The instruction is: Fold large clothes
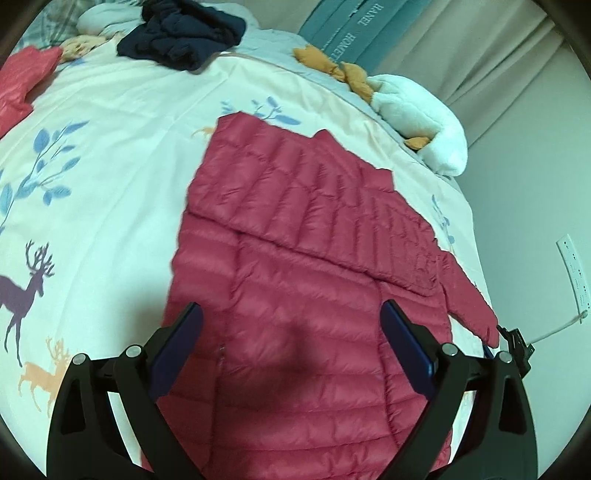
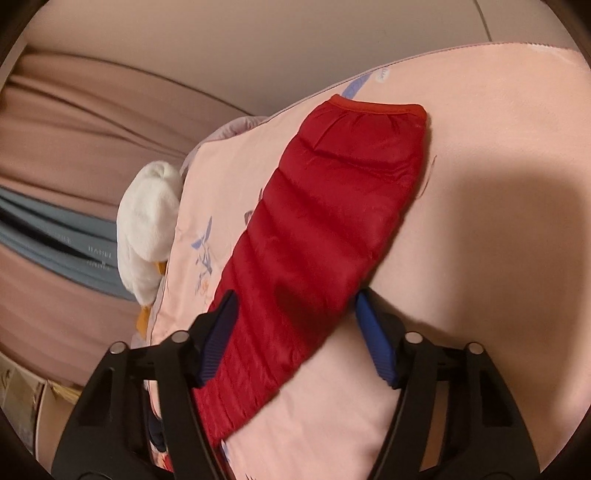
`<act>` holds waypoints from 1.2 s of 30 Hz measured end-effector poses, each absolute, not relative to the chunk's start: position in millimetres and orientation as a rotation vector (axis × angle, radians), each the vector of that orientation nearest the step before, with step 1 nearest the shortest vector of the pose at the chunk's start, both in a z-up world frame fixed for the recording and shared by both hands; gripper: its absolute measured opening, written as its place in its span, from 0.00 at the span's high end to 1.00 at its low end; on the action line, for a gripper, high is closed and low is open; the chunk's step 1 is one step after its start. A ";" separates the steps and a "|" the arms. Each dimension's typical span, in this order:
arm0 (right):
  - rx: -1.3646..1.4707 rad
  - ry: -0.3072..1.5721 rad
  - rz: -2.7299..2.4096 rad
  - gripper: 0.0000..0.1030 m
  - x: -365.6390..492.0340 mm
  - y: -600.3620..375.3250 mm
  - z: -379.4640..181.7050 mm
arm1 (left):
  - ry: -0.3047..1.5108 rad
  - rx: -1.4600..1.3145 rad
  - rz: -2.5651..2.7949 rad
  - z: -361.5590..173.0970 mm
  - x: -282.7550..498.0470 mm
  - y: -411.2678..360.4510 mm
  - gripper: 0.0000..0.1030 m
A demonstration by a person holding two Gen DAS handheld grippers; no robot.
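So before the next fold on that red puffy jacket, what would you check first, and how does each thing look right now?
1. Sleeve lies between the fingers of the right gripper: ok.
2. Right gripper actually pinching the sleeve: cannot tell; the pads sit close on either side, but no squeeze is clear.
3. Left gripper free and open over the jacket: ok, nothing between its fingers.
4. Jacket body lying flat on the bedspread: ok, one side already folded across.
5. Landing space clear: ok; the dark clothes and the white plush toy sit well away.
6. Sleeve cuff hanging off the bed edge: not ok in the left view.
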State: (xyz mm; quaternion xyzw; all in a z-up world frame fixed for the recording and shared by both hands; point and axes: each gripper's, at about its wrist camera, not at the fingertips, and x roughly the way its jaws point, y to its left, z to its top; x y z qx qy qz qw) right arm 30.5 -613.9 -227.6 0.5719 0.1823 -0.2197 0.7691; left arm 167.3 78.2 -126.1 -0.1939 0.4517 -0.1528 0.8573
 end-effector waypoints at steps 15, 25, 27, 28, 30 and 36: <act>0.837 0.482 -0.639 0.95 63.6 -580.7 -163.2 | 0.978 -0.437 -0.352 -132.1 168.6 73.7 0.06; 0.075 0.447 -0.347 0.95 152.2 -361.4 -54.2 | 1.024 -0.573 -0.452 -148.9 163.2 78.4 0.06; -0.058 0.480 -0.275 0.95 170.9 -309.7 -60.6 | 1.037 -0.598 -0.480 -152.9 161.4 78.0 0.06; -0.148 0.502 -0.234 0.95 178.3 -277.8 -69.7 | 1.039 -0.615 -0.490 -155.0 160.6 78.9 0.06; -0.298 0.541 -0.154 0.94 186.6 -225.4 -93.4 | 1.041 -0.651 -0.507 -157.6 160.7 80.5 0.06; -0.491 0.709 0.012 0.72 198.5 -144.6 -168.0 | 1.049 -0.777 -0.533 -167.0 174.6 83.4 0.06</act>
